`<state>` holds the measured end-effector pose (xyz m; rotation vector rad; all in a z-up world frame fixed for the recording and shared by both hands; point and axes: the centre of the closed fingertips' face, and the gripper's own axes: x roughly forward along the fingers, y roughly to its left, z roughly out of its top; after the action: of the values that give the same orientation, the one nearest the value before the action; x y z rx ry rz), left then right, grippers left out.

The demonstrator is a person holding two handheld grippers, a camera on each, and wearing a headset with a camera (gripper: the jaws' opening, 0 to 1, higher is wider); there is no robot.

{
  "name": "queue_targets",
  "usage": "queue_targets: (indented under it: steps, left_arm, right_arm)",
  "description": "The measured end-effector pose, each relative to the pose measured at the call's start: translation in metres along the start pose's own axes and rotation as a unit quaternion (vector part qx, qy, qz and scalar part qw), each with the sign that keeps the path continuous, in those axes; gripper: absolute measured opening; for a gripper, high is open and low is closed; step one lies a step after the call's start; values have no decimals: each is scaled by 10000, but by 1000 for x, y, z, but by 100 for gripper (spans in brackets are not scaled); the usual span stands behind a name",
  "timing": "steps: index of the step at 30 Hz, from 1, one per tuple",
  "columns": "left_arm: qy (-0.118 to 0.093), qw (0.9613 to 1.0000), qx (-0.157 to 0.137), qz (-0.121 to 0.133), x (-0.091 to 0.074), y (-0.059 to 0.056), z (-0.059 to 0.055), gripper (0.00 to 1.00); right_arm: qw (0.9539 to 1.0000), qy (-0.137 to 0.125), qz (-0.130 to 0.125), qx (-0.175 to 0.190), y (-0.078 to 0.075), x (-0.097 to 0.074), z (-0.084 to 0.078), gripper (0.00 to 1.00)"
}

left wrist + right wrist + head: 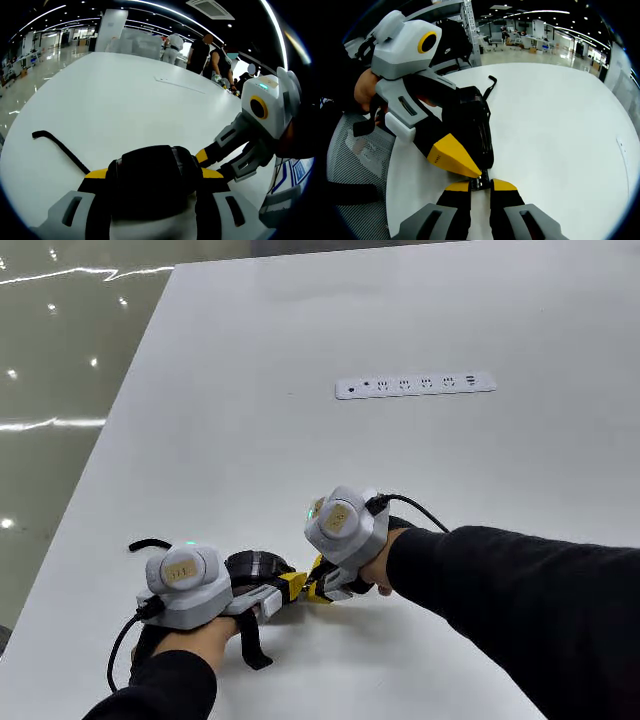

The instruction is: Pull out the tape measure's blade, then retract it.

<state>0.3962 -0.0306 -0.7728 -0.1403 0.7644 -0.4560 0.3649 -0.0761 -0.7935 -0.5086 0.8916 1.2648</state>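
A black tape measure (256,566) lies near the white table's front edge, held across its body by my left gripper (272,582). In the left gripper view the case (150,180) sits between the yellow-tipped jaws. My right gripper (316,584) meets it from the right, and its yellow tips (481,186) are pinched on the small metal end hook of the blade (481,181), right at the case's mouth. Almost no blade is drawn out. The case's black strap (56,145) trails over the table.
A white power strip (415,385) lies flat further back on the table (300,440). The table's left edge (110,450) drops to a glossy floor. A mesh chair (355,150) stands by the near edge. Several people stand beyond the table's far end (200,52).
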Motion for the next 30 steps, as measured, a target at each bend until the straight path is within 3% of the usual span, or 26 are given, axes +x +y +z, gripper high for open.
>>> queue_targets:
  steps: [30]
  left_arm:
    - [-152,9997,169,114,0,-1,1,64]
  right_arm:
    - [9998,-75,-157,-4,3,2,5,12]
